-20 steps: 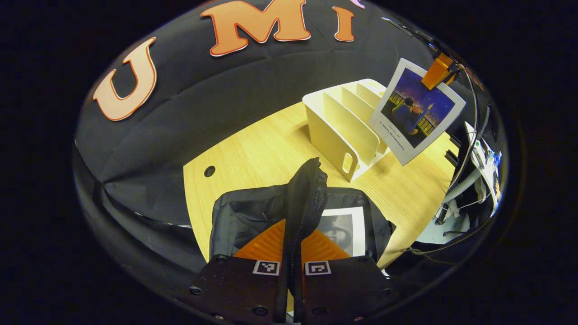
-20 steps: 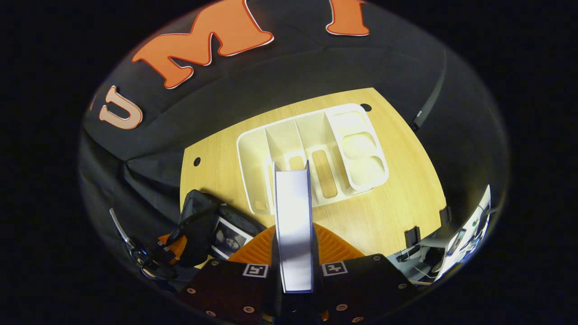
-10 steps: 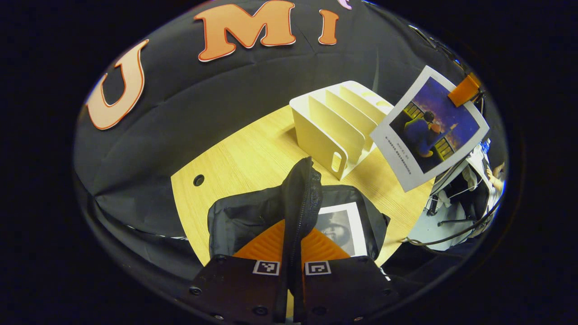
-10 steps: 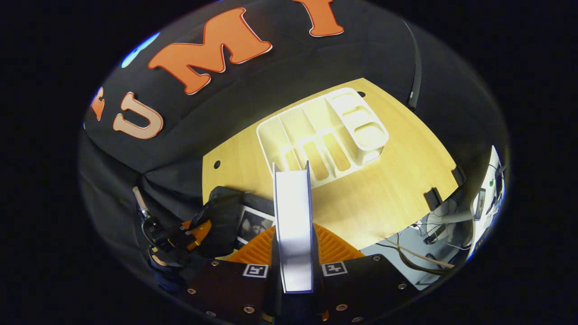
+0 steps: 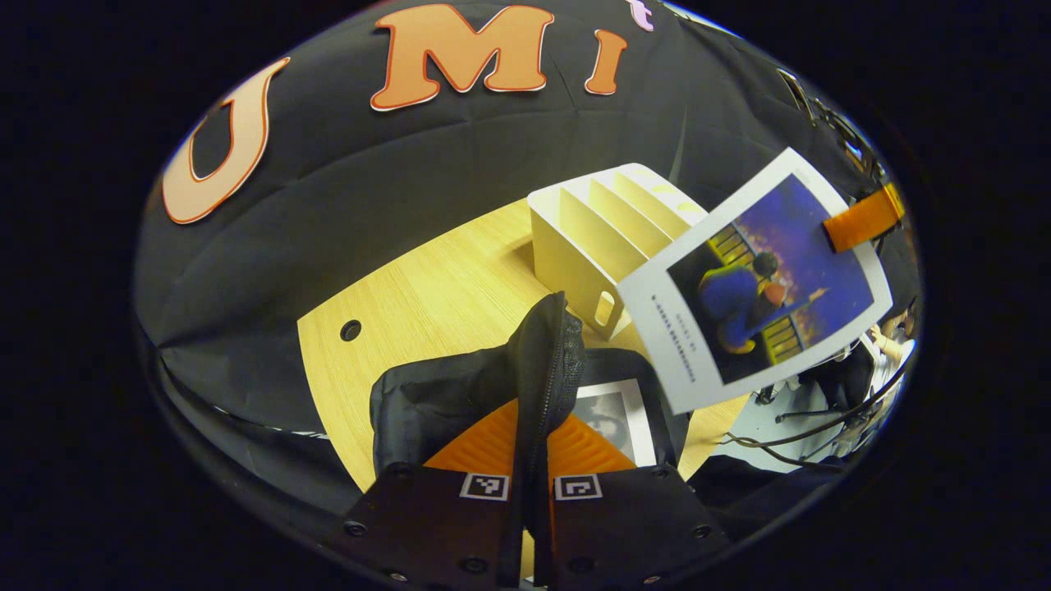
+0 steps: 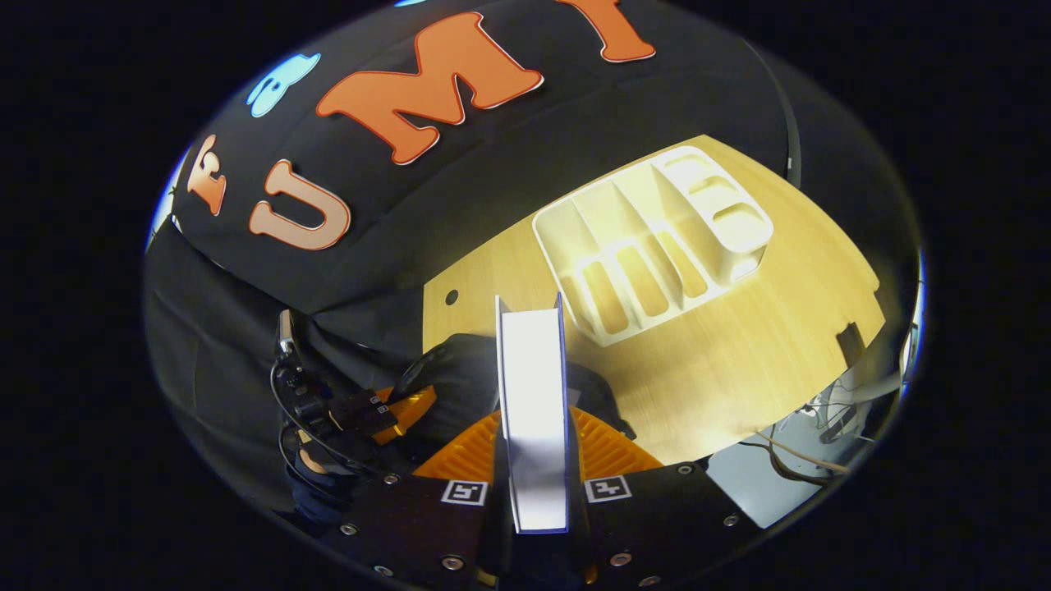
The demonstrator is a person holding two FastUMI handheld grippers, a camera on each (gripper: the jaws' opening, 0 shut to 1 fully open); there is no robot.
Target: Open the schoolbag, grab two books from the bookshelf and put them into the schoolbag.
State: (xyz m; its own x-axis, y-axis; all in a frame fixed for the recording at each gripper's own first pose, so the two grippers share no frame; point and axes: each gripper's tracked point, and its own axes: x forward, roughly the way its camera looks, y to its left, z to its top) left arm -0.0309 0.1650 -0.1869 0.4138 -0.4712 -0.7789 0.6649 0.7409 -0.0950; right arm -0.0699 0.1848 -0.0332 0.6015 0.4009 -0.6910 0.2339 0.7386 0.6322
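The right gripper [image 6: 534,460] was clenched on the second book [image 5: 759,279], both fingers pressing its covers, page edge turned up toward the camera in the right gripper view. It looked a stiff, slim volume with a glossy cover: light enough for a pinch, I judged, but apt to slide or swing if held only at a corner, so a hold near the spine or mid-edge seemed safest. In the left gripper view it hung tilted in the air, above and just to the bookshelf side of the schoolbag [image 5: 427,394].

The left gripper [image 5: 532,460] was clamped on the schoolbag's soft zippered flap [image 5: 546,361], holding that limp fabric up so the mouth stayed open. The cloth would sag the instant it was let go, I reckoned.

Inside the schoolbag a first book [image 5: 612,414] already lay flat. The white bookshelf [image 6: 657,238] stood beyond the schoolbag on the wooden table [image 6: 739,353], its slots bare.
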